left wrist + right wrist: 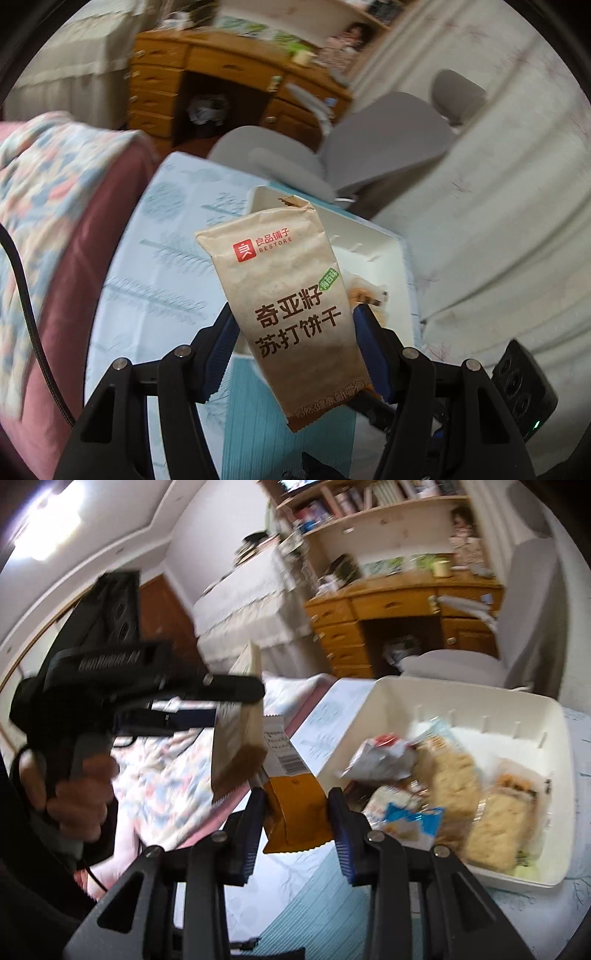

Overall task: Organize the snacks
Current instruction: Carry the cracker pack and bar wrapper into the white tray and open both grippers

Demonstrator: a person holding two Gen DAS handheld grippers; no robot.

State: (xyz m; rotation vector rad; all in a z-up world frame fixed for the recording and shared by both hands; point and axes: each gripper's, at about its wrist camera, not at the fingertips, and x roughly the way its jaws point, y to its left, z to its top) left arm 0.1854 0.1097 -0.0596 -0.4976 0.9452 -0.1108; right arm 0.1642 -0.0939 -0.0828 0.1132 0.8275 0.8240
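Snacks are in the air on both sides, so the sorting looks midway rather than finished. The left gripper (295,339) is clamped across the middle of a tan cracker packet (284,291), its blue pads pressing both edges, and the packet hangs tilted above the white bin (373,236) and the pale blue tablecloth (155,258). From the right wrist view the same packet (236,753) shows at the end of the left gripper (221,716), carried by a hand (79,790) on the grip, off to the left of the bin and over the floral bedcover (162,782). The right gripper (295,808) pinches a yellow-orange packet (295,808) with a white barcode end, held upright between its pads just in front of the bin's near corner. The white bin (554,775) itself already holds several wrapped snacks: a crumpled silver wrapper (376,760), two pale cracker packs (454,775) lying side by side toward its right end, and a blue and white packet (406,819) near the front wall. Judging from this, some items are stowed, and these two packets have yet to be set in their place; whether they belong in this bin or elsewhere cannot be told. No snacks lie loose on the visible cloth.
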